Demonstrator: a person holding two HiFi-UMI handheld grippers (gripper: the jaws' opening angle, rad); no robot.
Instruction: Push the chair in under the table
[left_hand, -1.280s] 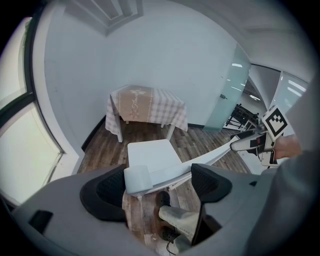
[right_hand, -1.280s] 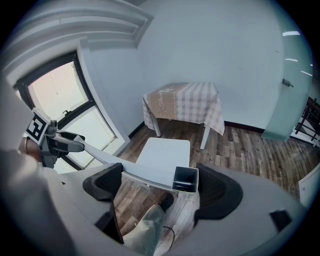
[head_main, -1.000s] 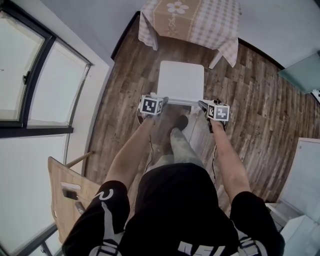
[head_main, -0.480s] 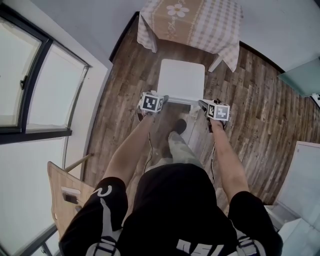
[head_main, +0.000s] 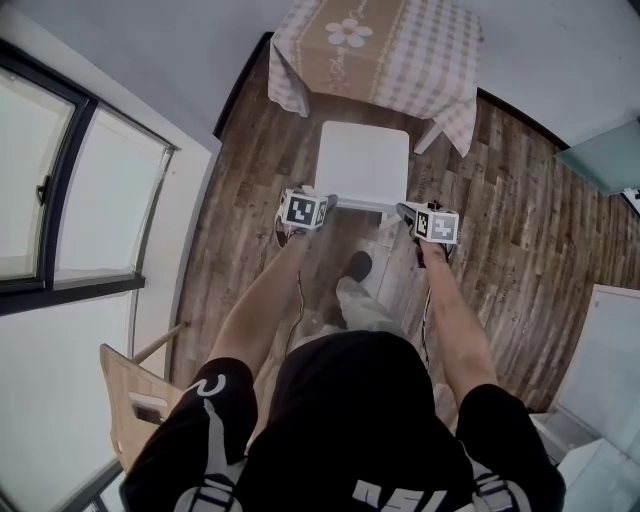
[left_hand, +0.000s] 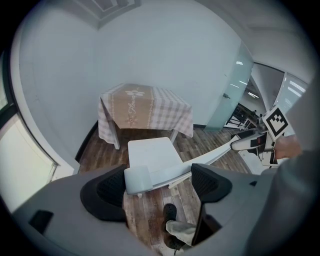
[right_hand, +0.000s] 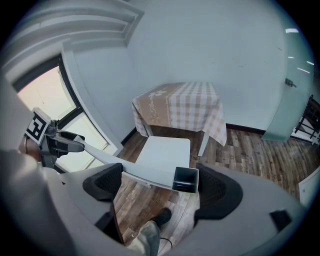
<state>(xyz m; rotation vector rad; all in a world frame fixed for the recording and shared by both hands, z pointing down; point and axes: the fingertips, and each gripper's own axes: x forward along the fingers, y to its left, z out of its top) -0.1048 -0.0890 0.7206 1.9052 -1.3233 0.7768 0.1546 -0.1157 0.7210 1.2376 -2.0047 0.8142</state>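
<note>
Chair (head_main: 362, 160) slid nearer the table (head_main: 375, 45); left claw (head_main: 326, 203) and right claw (head_main: 405, 210) gape apart astride its backrest (head_main: 365, 203).

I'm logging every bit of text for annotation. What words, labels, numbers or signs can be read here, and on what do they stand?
Tablecloth: a line of script under the flower, too small to read.
Black shirt: white print at the picture's bottom edge, cut off and unreadable.
Left marker cube and right marker cube: black-and-white square patterns, no letters.
No other text shows.
</note>
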